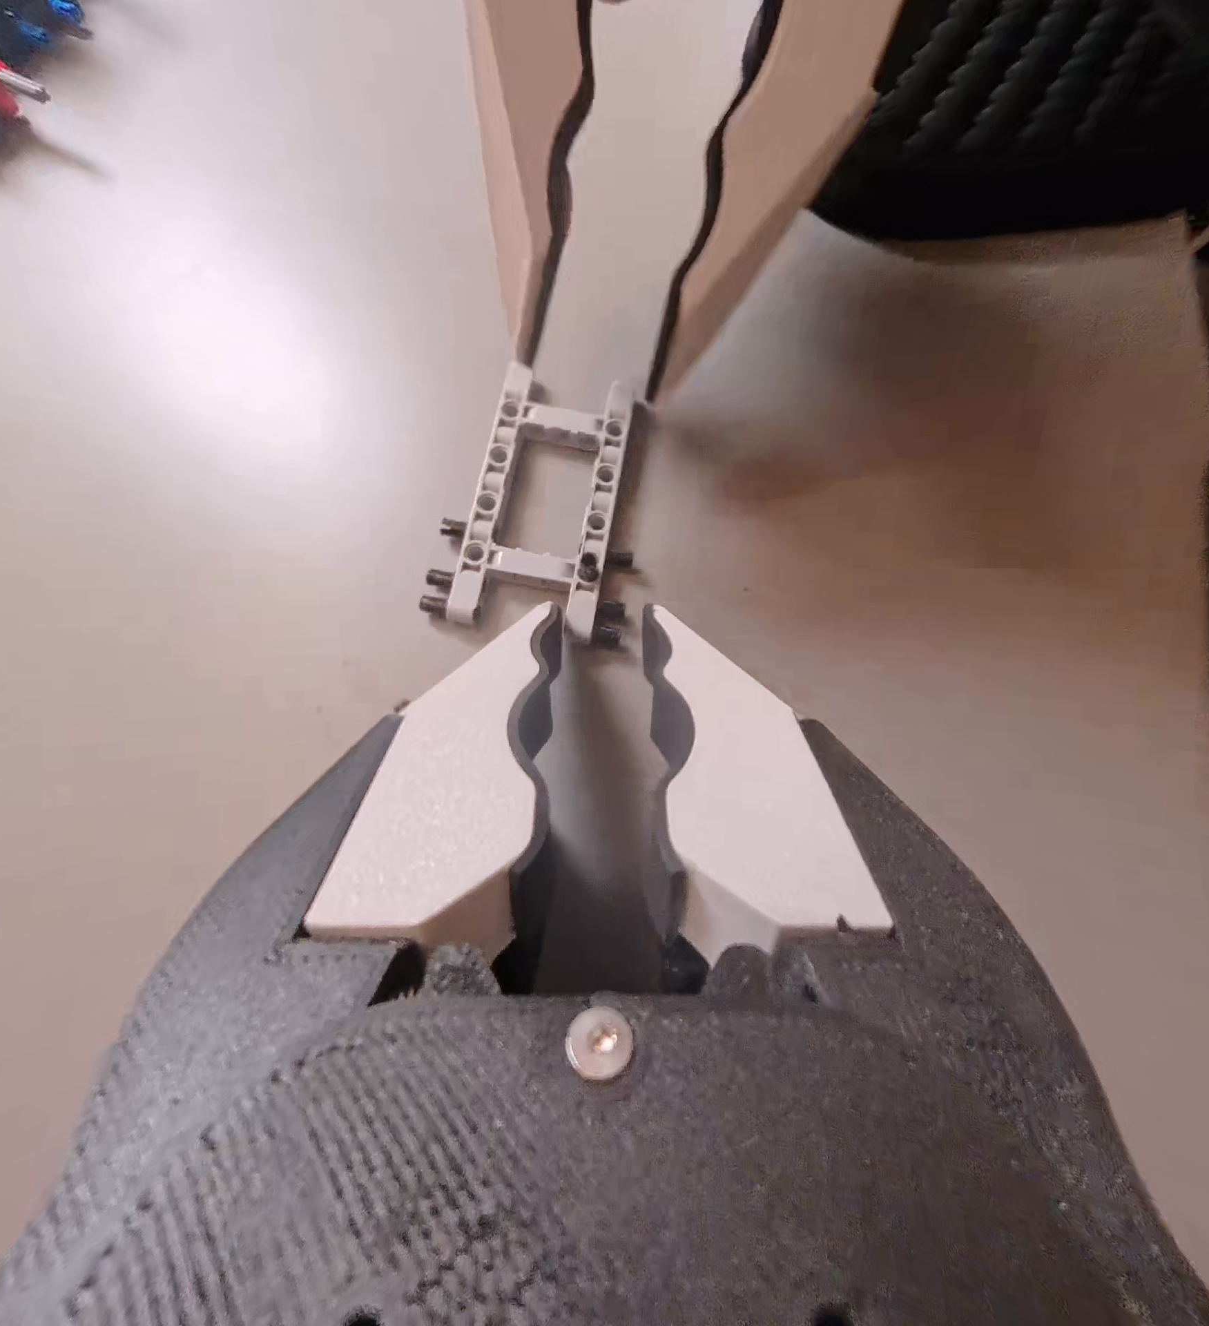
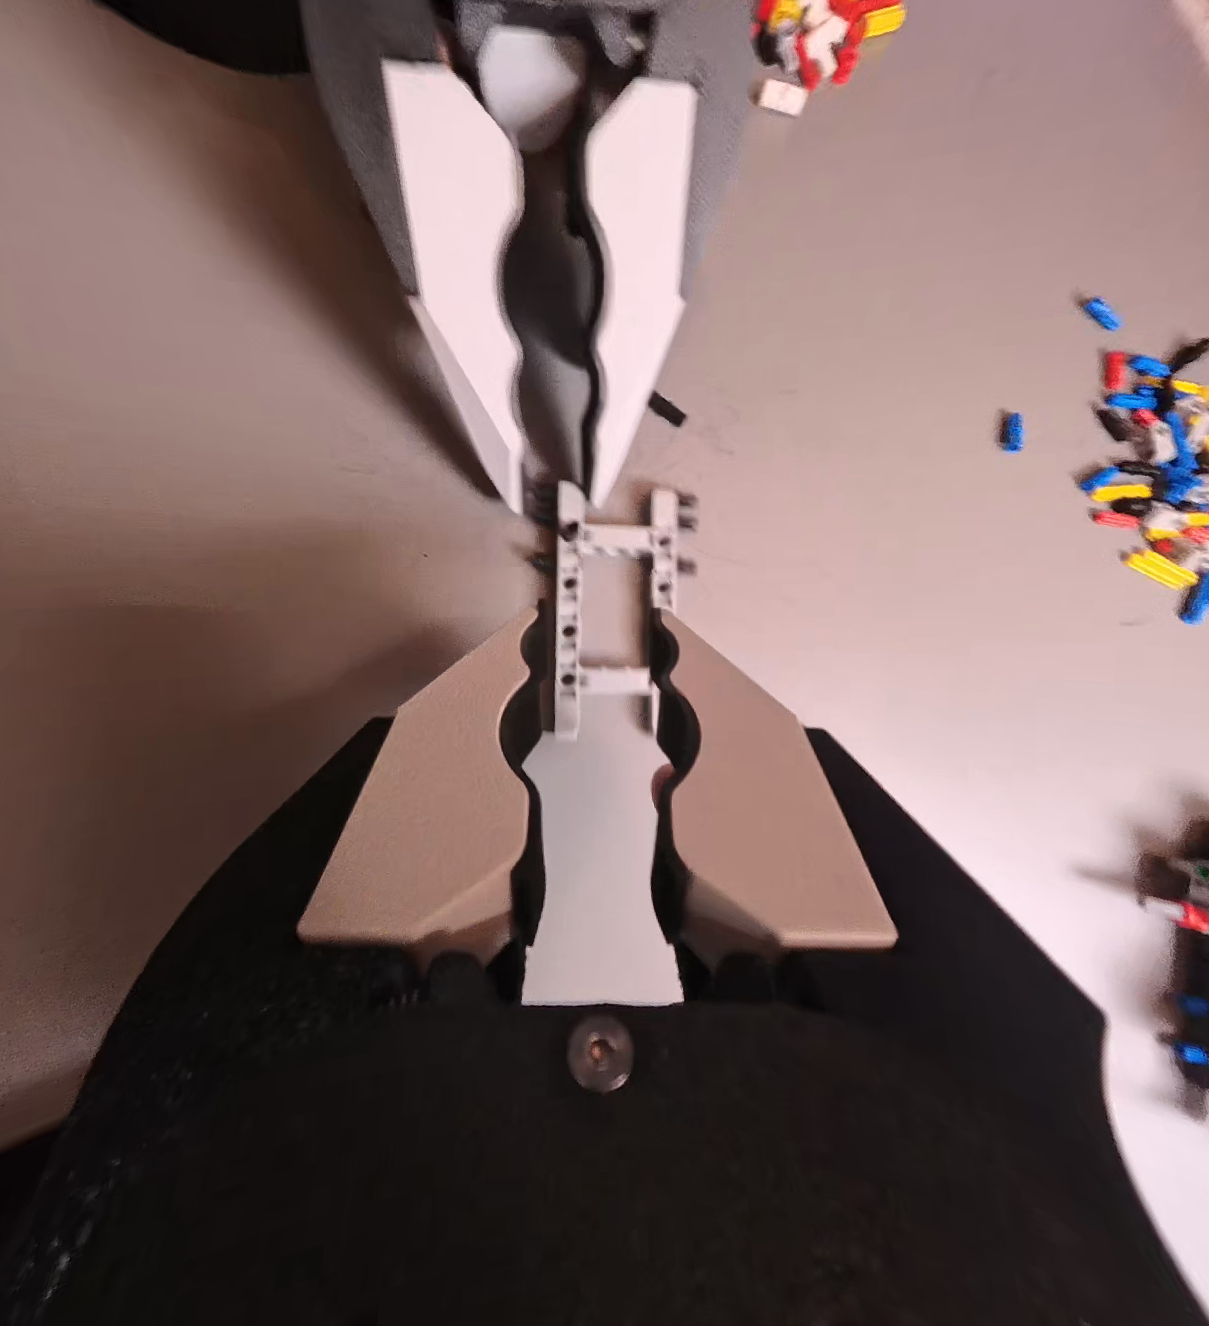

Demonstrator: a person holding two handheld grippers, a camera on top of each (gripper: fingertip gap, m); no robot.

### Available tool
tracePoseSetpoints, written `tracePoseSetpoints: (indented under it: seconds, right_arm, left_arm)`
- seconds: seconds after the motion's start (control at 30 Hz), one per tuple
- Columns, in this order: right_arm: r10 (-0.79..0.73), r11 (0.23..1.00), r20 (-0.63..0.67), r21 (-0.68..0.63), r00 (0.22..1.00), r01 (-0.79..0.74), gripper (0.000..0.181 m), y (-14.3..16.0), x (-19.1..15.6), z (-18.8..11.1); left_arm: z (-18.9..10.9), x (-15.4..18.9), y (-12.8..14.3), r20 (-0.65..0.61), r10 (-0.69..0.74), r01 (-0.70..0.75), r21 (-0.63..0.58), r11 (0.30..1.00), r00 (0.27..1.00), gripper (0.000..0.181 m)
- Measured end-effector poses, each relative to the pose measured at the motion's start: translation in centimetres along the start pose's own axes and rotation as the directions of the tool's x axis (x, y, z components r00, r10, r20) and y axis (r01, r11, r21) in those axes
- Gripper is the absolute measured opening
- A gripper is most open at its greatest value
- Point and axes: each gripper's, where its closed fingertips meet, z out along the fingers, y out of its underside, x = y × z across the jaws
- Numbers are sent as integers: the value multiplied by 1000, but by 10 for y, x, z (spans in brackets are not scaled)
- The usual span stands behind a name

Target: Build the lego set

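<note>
A light grey lego frame (image 1: 547, 502) with black pins lies flat on the bench (image 1: 228, 430). The left claw (image 1: 598, 618) and the right claw (image 2: 594, 624) are both released, one at each end of it.

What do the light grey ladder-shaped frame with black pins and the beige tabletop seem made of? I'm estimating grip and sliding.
Light grey ladder-shaped frame: apparently hard moulded plastic, matte-smooth, with crisp round holes and uniform colour. Black pins: likely plastic too, too small to confirm. Beige tabletop: smooth laminate or coated board, perhaps; it shows a soft light sheen.
</note>
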Motion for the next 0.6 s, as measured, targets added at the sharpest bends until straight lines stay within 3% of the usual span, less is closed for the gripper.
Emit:
tracePoseSetpoints:
  seconds: [0.2, 0.3, 0.4, 0.6]
  right_arm:
    - [90, 990, -67, 113, 994, -82, 26, 18, 7, -6]
    - [102, 985, -78, 145, 992, -90, 26, 20, 12, -4]
    - [112, 983, -48, 154, 993, -104, 29, 22, 14, 1]
    - [121, 975, -75, 195, 990, -105, 29, 24, 18, -3]
  left_arm:
    - [-51, -12, 0, 60, -58, 50, 133, 990, 997, 24]
    - [-65, -32, 16, 93, -120, 107, 129, 986, 988, 23]
    - [-58, -43, 30, 119, -161, 151, 90, 984, 980, 23]
    - [-28, -46, 27, 166, -125, 126, 2, 992, 978, 20]
